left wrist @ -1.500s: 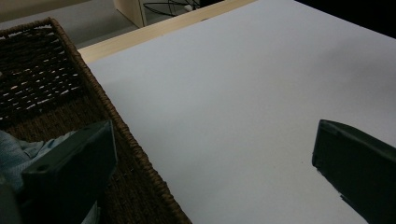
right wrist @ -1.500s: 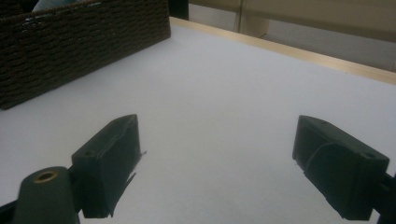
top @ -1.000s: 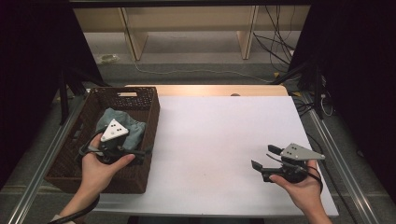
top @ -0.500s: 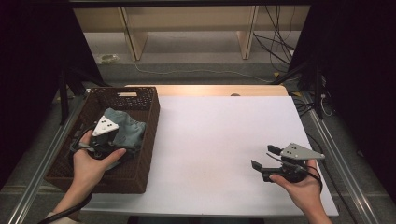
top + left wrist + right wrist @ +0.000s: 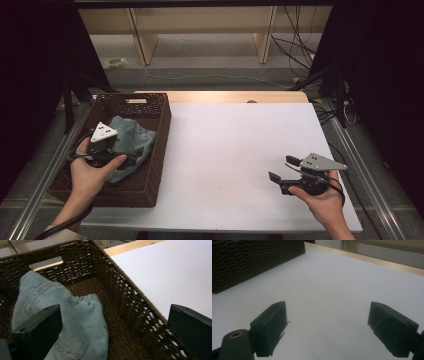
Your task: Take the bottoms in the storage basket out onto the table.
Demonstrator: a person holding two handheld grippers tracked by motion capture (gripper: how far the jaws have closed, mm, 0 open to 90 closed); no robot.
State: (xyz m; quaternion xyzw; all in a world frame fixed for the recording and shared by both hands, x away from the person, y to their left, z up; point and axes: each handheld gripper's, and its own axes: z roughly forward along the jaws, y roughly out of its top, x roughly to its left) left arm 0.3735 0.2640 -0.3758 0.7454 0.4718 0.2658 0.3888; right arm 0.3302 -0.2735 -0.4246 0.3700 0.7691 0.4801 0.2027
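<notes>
The left gripper (image 5: 131,159) hangs inside the brown woven basket (image 5: 159,131) at the left edge of the bench (image 5: 240,150), right over the crumpled light-blue denim garment (image 5: 127,134) that lies in it. In the left gripper view its jaws stand wide apart with nothing between them; one jaw sits over the denim (image 5: 75,322) and the other over the basket's right wall (image 5: 130,302). From above I can't quite tell whether a jaw tip already touches the cloth. The right gripper (image 5: 284,172) waits low over the bare white surface near the bench's front right corner, well apart from the basket, its jaws also spread and empty. To my eye this is the reach for the garment, with the grasp not yet made. The next move calls for dropping the left jaws onto a raised fold, closing firmly on enough cloth, then lifting clear of the basket wall towards the open bench.
</notes>
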